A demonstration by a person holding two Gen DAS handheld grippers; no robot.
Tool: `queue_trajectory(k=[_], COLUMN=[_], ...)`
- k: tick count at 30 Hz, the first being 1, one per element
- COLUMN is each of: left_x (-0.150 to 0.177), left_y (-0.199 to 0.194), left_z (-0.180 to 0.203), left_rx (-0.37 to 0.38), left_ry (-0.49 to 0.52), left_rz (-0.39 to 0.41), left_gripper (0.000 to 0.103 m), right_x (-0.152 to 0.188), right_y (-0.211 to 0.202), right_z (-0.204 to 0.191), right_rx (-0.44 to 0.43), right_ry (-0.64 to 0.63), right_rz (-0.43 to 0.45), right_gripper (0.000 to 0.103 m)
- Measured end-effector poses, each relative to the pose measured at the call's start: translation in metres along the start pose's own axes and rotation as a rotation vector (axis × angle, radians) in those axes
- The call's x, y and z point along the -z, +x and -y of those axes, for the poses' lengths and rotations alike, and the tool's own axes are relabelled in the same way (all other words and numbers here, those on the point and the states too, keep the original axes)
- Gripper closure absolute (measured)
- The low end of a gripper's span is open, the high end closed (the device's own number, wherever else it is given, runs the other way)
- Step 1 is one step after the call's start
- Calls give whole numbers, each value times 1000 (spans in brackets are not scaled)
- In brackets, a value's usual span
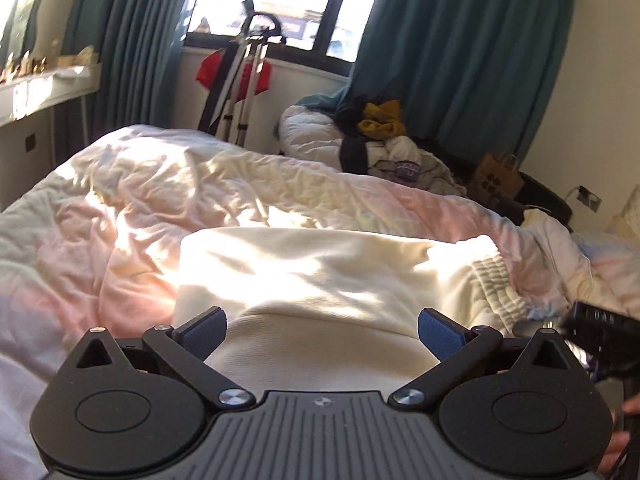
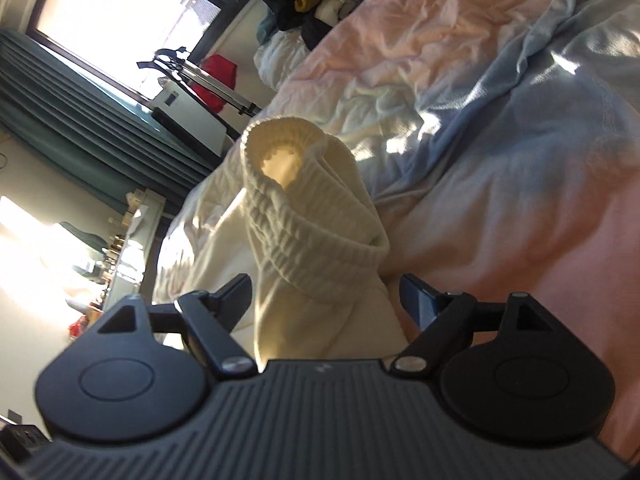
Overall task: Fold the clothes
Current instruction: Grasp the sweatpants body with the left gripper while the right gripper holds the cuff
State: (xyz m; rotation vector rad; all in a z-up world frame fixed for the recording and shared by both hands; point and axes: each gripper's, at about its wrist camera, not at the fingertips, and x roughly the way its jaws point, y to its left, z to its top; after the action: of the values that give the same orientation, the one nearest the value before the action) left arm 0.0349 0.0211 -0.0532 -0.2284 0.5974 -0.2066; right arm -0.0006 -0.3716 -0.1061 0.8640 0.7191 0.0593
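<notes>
A cream knit garment [image 1: 320, 272] lies folded flat on the rumpled pastel duvet [image 1: 132, 200], with its ribbed edge [image 1: 496, 284] at the right. My left gripper [image 1: 322, 334] hovers just over the garment's near edge, open, blue pads wide apart and holding nothing. In the right wrist view the same garment's ribbed cuff [image 2: 296, 200] stands bunched up right ahead of my right gripper [image 2: 326, 296]. That gripper is open too, its fingers either side of the cloth without pinching it. The right gripper's black body [image 1: 600, 336] shows at the right edge of the left wrist view.
A heap of clothes [image 1: 384, 140] and a white puffy jacket [image 1: 308, 132] sit at the far end of the bed. A folded metal stand [image 1: 244, 80] with a red cloth leans under the window. A cluttered desk [image 1: 44, 84] runs along the left wall; a paper bag [image 1: 496, 176] stands at the right.
</notes>
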Motion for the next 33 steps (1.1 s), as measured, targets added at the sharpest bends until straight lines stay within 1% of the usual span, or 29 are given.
queue_trajectory(k=[2,4,5,12,14,15,18,20,23,26,28,30,32,33], left_x=[-6,-10,-10,-6,-4,-3,1,2,2,3,5,7,9,10], left_y=[1,4,8,33,40,42,47,46,47,51,56,58,60,61], left_z=[-19,-36,-40,-66,-73,-75,-80,-81,-82,-83,-86,-88,-90,-91], left_rx=[-8,0,-2,-20,-25,-19,0,4,7,7,4,19,34,41], left_ry=[-77,-158,-175,-296,-330,-343,-381,-388,-402,-398,-409,-426,-443,-452], left_rz=[-26,-55,-69,-167,-194,-203,-230,-234,-236,-245,-257,-265,-272,-276], left_gripper=[0,0,0,0,2,2,3,5,5,4,3,3,5,7], right_x=[4,6,7,12,13,14,12,11,8,5,7,11,13,14], right_y=[7,14,17,49,58,62,70,67,53,48,53,61,67,68], right_z=[3,3,3,1,0,0,-2,-2,4,4,0,-3,-3,-3], right_rx=[50,24,12,19,21,21,-29,-61,-179,-272,-243,-186,-147,-134], right_ry=[-3,-3,-4,-37,-46,-50,-34,-1,98,135,96,49,25,20], right_rz=[-18,-43,-55,-102,-116,-122,-131,-111,-80,-58,-68,-92,-101,-99], right_gripper=[19,19,19,19,13,12,11,10,11,11,11,11,23,26])
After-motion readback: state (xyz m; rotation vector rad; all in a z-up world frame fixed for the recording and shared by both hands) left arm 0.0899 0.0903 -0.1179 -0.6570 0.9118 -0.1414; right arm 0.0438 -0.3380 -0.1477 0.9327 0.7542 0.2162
